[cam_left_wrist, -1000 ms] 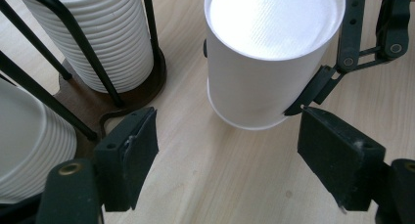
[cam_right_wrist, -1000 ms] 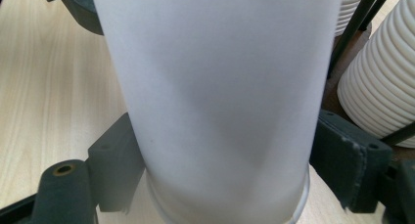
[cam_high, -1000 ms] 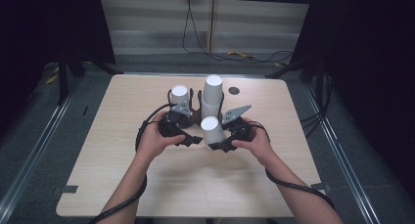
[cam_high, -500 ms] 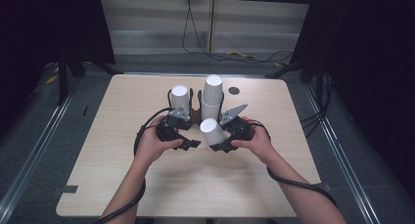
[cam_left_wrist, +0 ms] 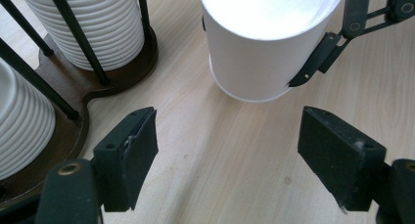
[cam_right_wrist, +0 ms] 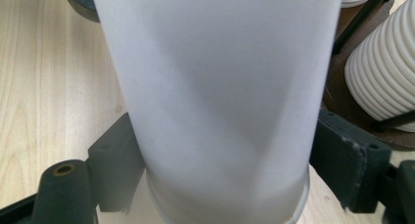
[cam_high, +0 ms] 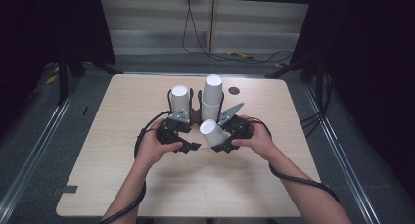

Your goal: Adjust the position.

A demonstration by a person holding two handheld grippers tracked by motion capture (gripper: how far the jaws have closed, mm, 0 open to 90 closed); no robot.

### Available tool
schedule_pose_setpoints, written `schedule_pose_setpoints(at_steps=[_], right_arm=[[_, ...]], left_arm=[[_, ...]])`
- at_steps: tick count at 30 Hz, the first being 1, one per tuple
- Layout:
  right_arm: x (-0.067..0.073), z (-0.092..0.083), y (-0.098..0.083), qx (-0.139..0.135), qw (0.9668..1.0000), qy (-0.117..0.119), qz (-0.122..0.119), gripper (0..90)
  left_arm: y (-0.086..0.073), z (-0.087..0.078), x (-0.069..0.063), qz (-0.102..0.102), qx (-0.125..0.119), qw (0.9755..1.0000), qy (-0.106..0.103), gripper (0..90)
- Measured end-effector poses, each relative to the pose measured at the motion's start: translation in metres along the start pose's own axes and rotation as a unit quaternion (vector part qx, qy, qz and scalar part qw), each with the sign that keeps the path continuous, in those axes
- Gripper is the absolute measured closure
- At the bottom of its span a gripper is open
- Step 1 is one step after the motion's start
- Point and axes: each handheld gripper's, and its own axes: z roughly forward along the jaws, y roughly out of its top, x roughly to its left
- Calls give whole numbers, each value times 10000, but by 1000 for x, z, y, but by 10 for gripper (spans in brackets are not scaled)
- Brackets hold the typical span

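A plain white paper cup (cam_high: 211,131) is held tilted just above the table, its closed base turned up. My right gripper (cam_high: 222,142) is shut on it; in the right gripper view the cup (cam_right_wrist: 220,87) sits between both pads and my right gripper (cam_right_wrist: 230,150) clamps it near the rim. My left gripper (cam_high: 188,139) is just left of the cup. In the left gripper view my left gripper (cam_left_wrist: 227,136) stands open with nothing between its jaws, and the cup (cam_left_wrist: 264,48) is a little ahead of them.
A dark wooden rack (cam_high: 195,111) with black rods holds two stacks of ribbed white cups, one stack (cam_high: 179,99) at the left and a taller stack (cam_high: 212,93) at the right, just behind both grippers. A small dark disc (cam_high: 234,90) lies farther back.
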Motion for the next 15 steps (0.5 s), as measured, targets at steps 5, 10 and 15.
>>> schedule_pose_setpoints(at_steps=[5,10,15], right_arm=[[-2,-4,1,203,9998,-32,-56,195],[-4,-4,3,341,9993,-36,-120,195],[-3,-3,5,532,9984,7,-207,195]], left_arm=[[-3,2,0,-1,15,10000,-20,224],[-5,2,1,-22,-3,10000,-10,223],[-7,2,0,-41,-17,10000,-8,223]])
